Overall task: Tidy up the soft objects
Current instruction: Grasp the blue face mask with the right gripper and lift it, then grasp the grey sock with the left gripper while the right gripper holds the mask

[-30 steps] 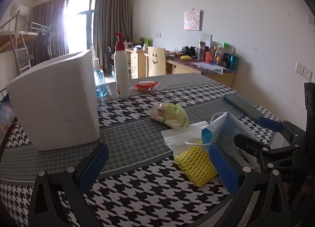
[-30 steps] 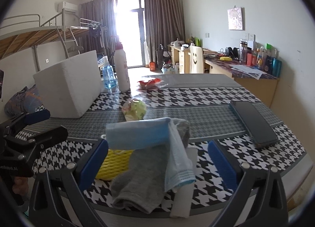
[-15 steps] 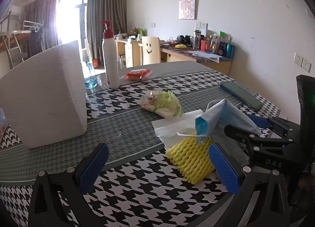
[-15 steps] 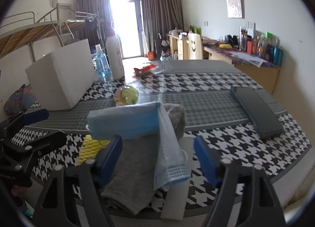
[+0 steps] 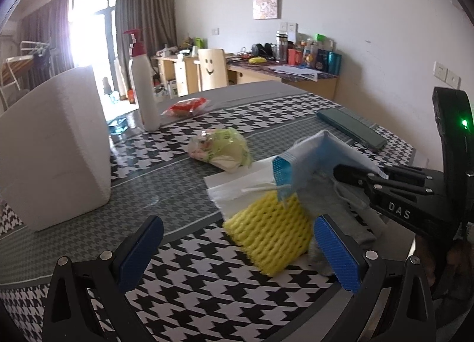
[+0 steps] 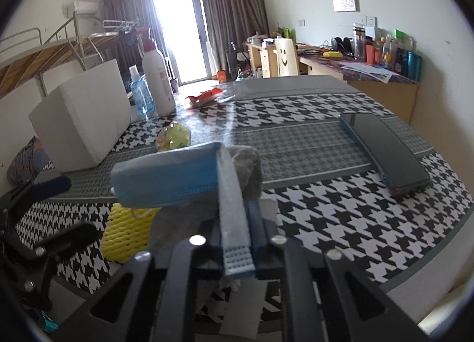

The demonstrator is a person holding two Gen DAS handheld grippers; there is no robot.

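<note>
Mask [image 6: 183,176] — within right hand-held gripper [image 6: 237,241]

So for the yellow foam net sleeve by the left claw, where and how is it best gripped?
Probably across the near free end of the yellow foam net sleeve, coming from the table's near edge. Its far end lies tucked under the blue face mask and white tissue. The open left claw already faces that end, which looks soft enough to squeeze.

free: tablecloth [image 5: 166,211] left of yellow foam net [image 5: 268,238] | blocked: white block [image 5: 53,152]
</note>
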